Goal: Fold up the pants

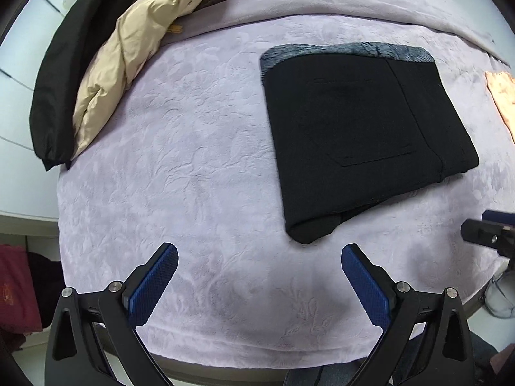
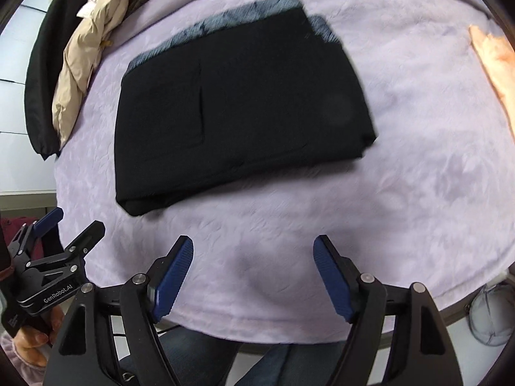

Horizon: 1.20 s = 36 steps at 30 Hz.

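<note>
At the far left edge of the lilac blanket [image 1: 180, 148] a black jacket [image 1: 61, 74] hangs over the side, with a beige coat [image 1: 128, 54] lying against it on the blanket. Nearer the camera, the left gripper [image 1: 259, 254] hangs over bare blanket with its blue pads [image 1: 154, 286] spread wide and nothing between them. Right of centre lie the black pants [image 1: 360, 135], folded into a thick flat rectangle with a back pocket facing up and a grey fuzzy lining showing along the far edge; neither gripper touches them. In the right wrist view the right gripper [image 2: 252, 244] sits just short of the pants' near edge, its jaws apart and empty. At the far right edge an orange cloth [image 1: 503, 96] rests on the blanket, well apart from the pants.
</note>
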Each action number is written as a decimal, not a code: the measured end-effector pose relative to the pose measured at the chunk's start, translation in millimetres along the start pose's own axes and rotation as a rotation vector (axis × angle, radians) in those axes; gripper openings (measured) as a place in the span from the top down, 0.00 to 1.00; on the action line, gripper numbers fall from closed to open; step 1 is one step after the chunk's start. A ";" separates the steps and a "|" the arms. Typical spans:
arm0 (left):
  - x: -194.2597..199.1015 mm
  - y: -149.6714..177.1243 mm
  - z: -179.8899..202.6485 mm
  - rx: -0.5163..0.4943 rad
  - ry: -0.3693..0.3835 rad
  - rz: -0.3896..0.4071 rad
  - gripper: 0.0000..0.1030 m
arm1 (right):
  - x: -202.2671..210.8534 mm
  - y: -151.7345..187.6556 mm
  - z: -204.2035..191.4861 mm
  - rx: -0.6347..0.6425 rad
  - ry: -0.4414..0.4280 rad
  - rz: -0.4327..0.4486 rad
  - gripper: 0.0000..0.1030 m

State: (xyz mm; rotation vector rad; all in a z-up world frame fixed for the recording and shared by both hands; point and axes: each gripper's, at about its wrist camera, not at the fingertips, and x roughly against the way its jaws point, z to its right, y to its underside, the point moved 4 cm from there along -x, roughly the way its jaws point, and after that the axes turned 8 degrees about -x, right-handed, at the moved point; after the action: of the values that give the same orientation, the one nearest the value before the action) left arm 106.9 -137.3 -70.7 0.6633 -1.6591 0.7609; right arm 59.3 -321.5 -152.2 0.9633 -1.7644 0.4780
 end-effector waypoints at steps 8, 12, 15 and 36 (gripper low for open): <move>-0.4 0.9 -19.7 0.070 -0.007 -0.006 0.01 | -0.5 -2.1 -8.4 0.007 0.021 -0.004 0.22; 0.0 0.1 -20.0 0.072 -0.009 -0.002 0.01 | -1.4 -3.4 -5.7 -0.002 0.023 -0.008 0.22; -1.1 -0.1 -18.2 0.063 -0.008 -0.005 0.01 | -4.1 -3.4 -7.0 -0.005 0.024 -0.013 0.22; -1.4 -0.1 -13.6 0.045 -0.005 -0.006 0.01 | -6.4 1.5 -4.2 -0.030 0.017 -0.019 0.22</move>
State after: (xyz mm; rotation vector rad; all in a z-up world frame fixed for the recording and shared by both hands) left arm 115.6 -126.8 -69.9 0.7013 -1.6478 0.7949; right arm 61.5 -315.2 -156.2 0.9516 -1.7413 0.4450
